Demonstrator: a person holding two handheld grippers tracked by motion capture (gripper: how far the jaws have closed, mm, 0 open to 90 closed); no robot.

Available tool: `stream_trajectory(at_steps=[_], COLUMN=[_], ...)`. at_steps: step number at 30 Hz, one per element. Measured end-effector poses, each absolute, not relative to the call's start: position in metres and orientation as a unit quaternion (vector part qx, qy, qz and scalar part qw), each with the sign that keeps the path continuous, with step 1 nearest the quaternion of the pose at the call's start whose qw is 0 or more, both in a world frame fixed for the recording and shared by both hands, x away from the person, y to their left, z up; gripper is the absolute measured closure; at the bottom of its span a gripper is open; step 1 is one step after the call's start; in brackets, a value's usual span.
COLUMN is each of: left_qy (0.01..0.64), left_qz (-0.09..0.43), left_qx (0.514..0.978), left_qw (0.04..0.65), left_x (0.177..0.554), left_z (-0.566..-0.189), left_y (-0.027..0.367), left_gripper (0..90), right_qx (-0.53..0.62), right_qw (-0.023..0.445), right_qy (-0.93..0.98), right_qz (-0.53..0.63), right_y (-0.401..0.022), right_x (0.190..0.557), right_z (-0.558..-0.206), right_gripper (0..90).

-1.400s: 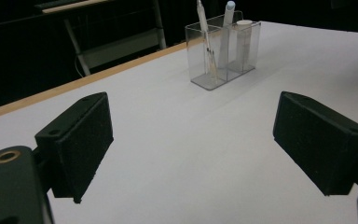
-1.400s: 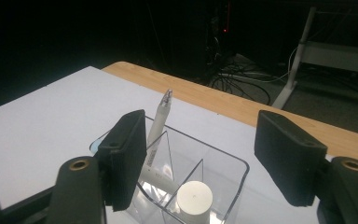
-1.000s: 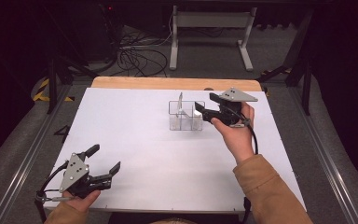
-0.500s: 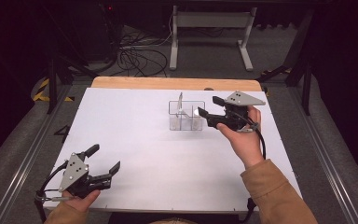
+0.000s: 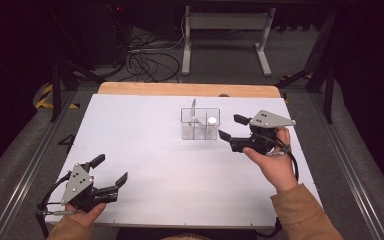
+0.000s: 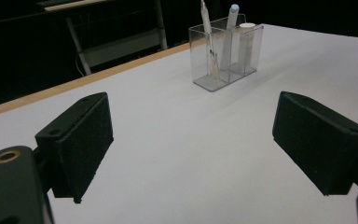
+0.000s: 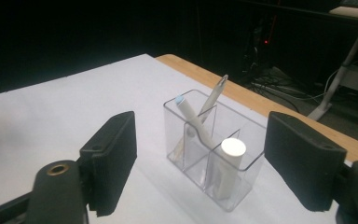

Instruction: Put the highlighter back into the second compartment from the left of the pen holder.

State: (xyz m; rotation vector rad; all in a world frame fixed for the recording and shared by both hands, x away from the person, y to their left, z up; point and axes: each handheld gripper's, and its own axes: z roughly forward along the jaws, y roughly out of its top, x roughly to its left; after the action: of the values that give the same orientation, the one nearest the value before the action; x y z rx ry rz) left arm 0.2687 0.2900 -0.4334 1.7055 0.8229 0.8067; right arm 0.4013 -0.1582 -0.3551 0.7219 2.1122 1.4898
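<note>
The right gripper (image 5: 228,127), jaws having just been opening and empty, is facing the loaded clear holder (image 5: 200,123) near the bench's (image 5: 145,130) far edge, while the left gripper (image 5: 110,168) is waiting wide open at the near left corner.

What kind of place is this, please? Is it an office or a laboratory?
Probably a lab or recording workspace rather than an office: a table covered in white stands in a dark room, loose cables lie on the grey floor behind it, and hand-held grippers work near a clear pen holder.

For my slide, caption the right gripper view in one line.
Open right tool faces a clear divided holder with two pens and a white-capped tube on the white table.
</note>
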Motion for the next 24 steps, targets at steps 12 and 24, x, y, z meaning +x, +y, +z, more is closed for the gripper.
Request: stream_trajectory(at_steps=[12,24], left_qy=[0.342,0.342], left_qz=[0.338,0.337], left_qx=[0.71,0.711], left_qw=[0.514,0.514], left_x=[0.269,0.268], left_z=[-0.433,-0.433], left_y=[0.29,0.29], left_gripper=[13.0,13.0], right_qx=[0.248,0.24], right_qw=[0.211,0.192], right_qy=[0.78,0.794], right_qz=[0.535,0.524], right_y=[-0.173,-0.183], right_x=[0.38,0.363], right_z=[-0.376,-0.406], right_gripper=[24.1,23.8])
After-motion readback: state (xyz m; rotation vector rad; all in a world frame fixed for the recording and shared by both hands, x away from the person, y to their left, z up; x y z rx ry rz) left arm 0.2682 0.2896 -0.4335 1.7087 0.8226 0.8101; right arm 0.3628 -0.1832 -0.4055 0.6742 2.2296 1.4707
